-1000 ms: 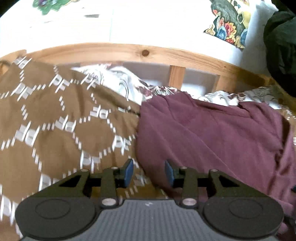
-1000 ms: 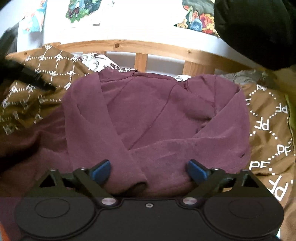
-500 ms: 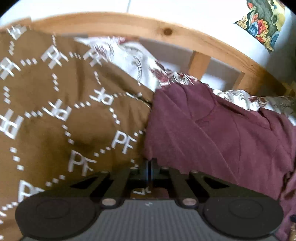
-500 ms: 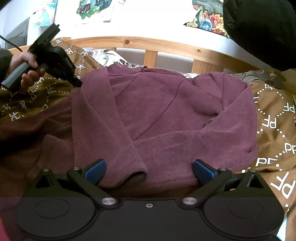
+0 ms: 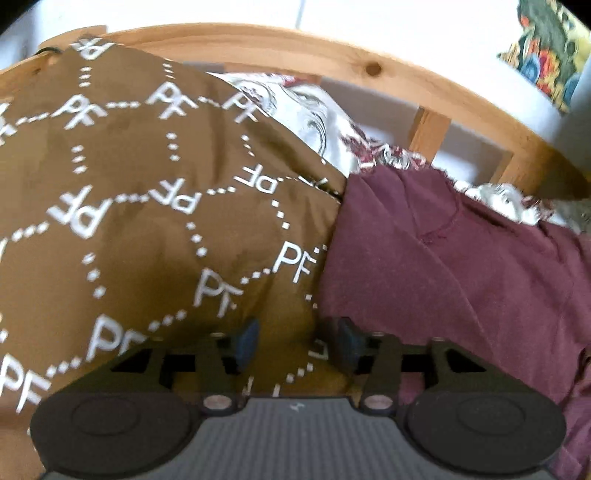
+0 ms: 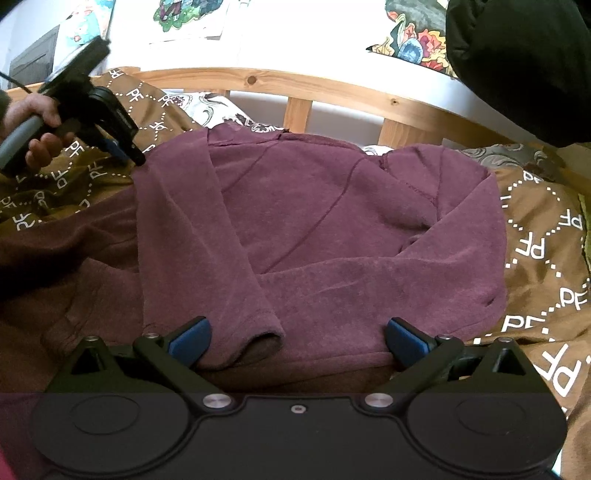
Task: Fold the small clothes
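Note:
A maroon sweater lies flat on a brown patterned blanket, with both sleeves folded across its front. One cuff rests near the hem. My right gripper hovers wide open over the hem, nothing pressed between its pads. My left gripper is over the blanket just left of the sweater's edge. Its jaws are opening, with only blanket beneath them. The right wrist view shows a hand holding the left gripper at the sweater's upper left corner.
A wooden bed rail runs along the far side, with a white floral sheet showing below it. A black garment hangs at upper right. Pictures hang on the white wall.
The left gripper's jaws shut half a second ago and now stand apart again. It shifted closer to the blanket beside the sweater's edge and rolled. The right gripper stayed put.

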